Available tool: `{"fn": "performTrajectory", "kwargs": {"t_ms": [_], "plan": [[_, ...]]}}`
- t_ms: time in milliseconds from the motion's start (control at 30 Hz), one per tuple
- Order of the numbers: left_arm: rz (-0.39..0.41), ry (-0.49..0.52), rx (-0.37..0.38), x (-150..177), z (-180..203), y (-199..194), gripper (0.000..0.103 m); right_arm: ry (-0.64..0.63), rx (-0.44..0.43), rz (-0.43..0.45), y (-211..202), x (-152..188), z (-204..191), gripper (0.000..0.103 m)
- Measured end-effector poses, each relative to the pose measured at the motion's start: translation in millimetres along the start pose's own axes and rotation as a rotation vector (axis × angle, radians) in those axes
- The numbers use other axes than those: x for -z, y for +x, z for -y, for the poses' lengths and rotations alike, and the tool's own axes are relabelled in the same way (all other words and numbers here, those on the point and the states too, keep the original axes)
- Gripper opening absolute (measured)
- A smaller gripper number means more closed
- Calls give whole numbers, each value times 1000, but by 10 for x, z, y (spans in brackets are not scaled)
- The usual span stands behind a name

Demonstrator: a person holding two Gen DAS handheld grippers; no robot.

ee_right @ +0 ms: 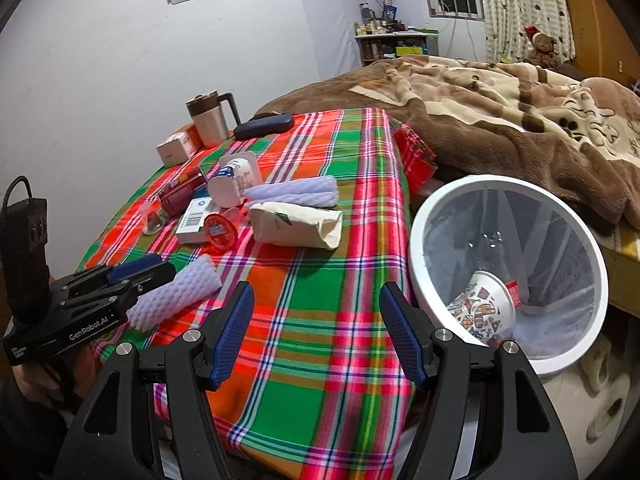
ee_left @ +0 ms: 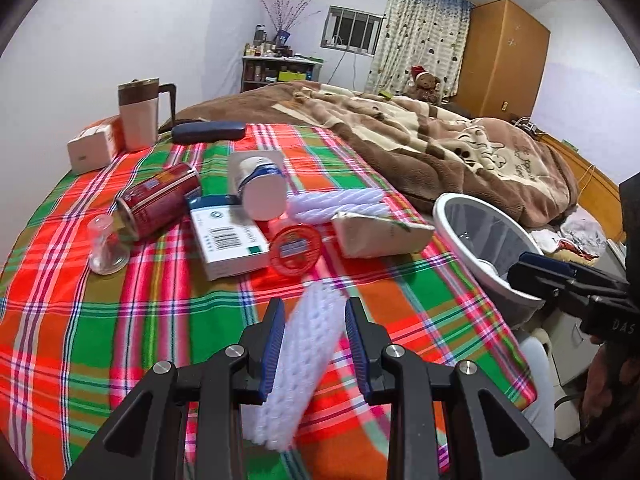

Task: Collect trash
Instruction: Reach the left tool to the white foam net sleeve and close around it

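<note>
Foam wrap (ee_left: 304,356), white, dimpled: clamped mid-length in the left claw (ee_left: 314,344), low centre of the left view above the plaid table (ee_left: 120,340); likely light, squashy, easily deformed. Right claw (ee_right: 316,332) gapes empty near the bin (ee_right: 416,240). Foam's lower end is hidden behind the claw; its outline is blurred.

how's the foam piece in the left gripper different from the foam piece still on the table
The held foam piece sits between the left gripper's fingers, lifted over the near part of the table; the other foam piece lies flat farther back, behind the paper packet. The held one has a dimpled face; the lying one looks ribbed and longer. Both are pale white foam.
</note>
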State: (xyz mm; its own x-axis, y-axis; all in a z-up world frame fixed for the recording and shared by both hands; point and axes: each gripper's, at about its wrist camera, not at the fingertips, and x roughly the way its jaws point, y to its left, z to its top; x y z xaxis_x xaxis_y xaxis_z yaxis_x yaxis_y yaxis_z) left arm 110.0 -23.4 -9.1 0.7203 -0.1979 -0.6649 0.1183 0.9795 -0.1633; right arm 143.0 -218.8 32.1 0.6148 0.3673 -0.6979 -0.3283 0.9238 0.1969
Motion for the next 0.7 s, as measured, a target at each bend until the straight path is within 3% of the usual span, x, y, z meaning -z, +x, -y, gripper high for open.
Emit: {"fn": "performTrajectory", "kwargs": {"t_ms": [700], "plan": [[-81,61,-4,259,-80,125,48,-36,-22,-19,217,-125,-92,66]]}}
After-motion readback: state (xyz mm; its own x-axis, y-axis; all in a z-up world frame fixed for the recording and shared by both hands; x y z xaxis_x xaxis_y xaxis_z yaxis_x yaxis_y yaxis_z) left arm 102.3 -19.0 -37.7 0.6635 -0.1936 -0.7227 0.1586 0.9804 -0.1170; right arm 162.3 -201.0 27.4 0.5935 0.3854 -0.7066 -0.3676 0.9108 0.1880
